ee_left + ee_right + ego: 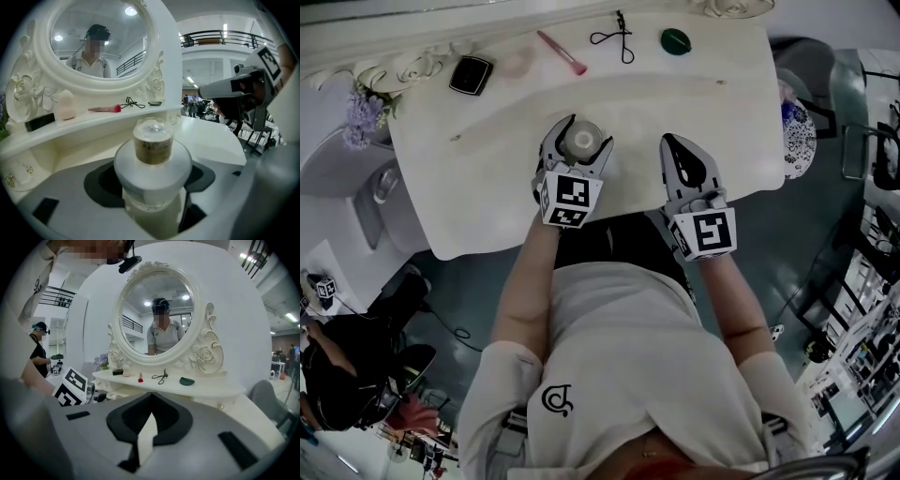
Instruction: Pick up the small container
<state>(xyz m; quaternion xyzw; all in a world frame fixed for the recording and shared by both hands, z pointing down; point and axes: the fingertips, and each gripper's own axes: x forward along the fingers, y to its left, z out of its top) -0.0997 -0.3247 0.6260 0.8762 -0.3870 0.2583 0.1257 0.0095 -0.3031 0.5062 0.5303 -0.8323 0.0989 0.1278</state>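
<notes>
The small container [582, 141] is a round jar with a white lid and a clear knob on top; it stands on the white dressing table [487, 187]. My left gripper [584, 131] has a jaw on each side of it, and the pads look pressed against its sides. In the left gripper view the small container [152, 159] fills the gap of the left gripper [152, 187]. My right gripper [668, 142] hovers over the table to the right of the jar, jaws together and empty; the right gripper [151, 401] shows no gap.
On the raised back shelf lie a black compact [471, 75], a pink sponge [517, 64], a pink brush [562, 52], an eyelash curler [619, 37] and a green piece [676, 40]. An oval mirror [98, 42] rises behind. Purple flowers [364, 114] stand far left.
</notes>
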